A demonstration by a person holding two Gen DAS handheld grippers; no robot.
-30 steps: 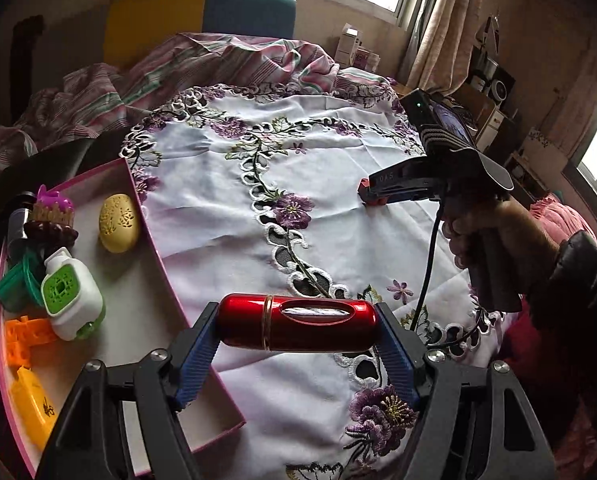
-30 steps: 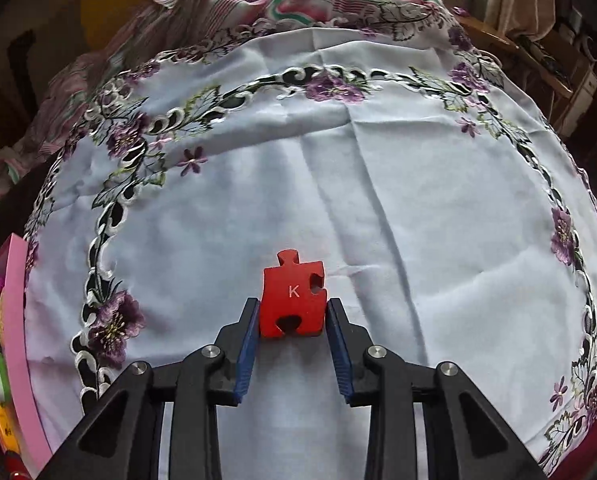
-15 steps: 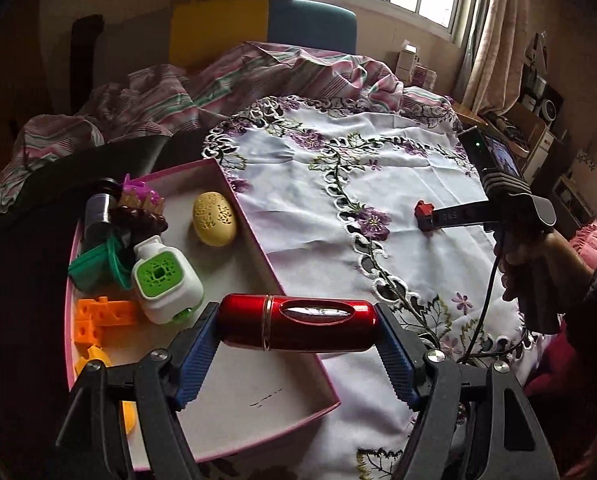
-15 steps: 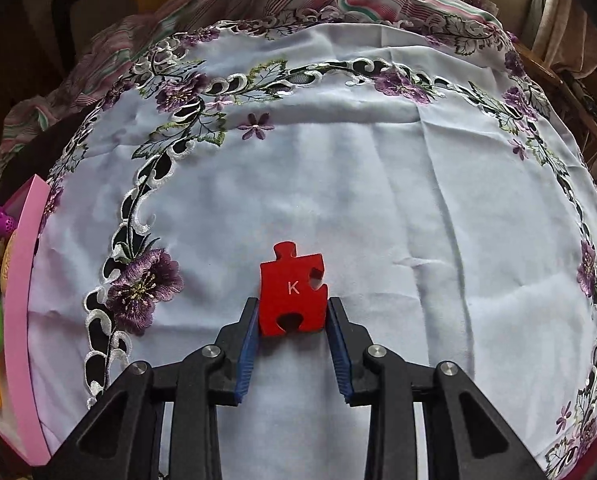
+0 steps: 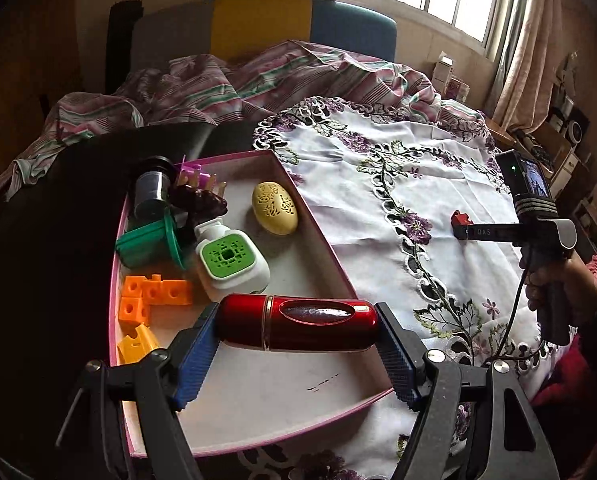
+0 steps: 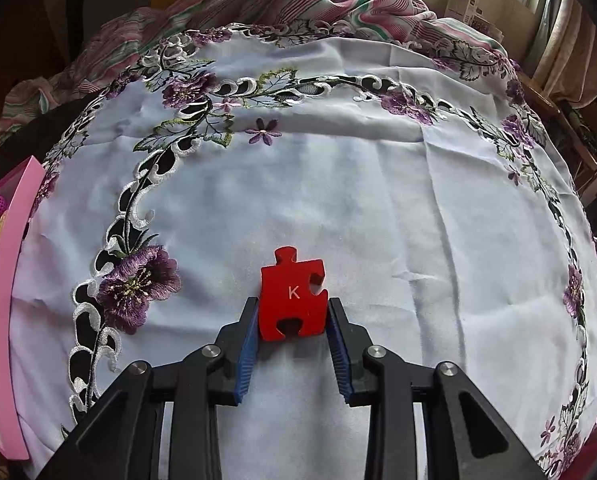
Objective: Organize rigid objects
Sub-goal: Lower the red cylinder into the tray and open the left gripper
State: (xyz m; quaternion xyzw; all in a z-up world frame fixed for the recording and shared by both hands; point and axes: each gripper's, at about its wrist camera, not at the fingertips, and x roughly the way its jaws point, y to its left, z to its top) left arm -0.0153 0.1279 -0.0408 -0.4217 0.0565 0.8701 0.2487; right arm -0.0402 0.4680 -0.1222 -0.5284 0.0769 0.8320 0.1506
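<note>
While the left gripper (image 5: 298, 354) clamps the red tube (image 5: 298, 327) over the pink tray (image 5: 338, 264), the right gripper (image 6: 292, 334) pinches the K puzzle piece (image 6: 292, 299), probably just off the cloth; next, lower and release the tube.

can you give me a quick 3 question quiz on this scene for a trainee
1. True or false: the left tool is empty.
2. Which letter is printed on the red puzzle piece gripped by the right tool? A) M B) K C) R
3. What is the red capsule-shaped case positioned over?

Key
1. False: it grips the red capsule-shaped case by its ends.
2. B
3. The pink-rimmed tray, which already holds the yellow egg, the orange blocks and other items.
</note>
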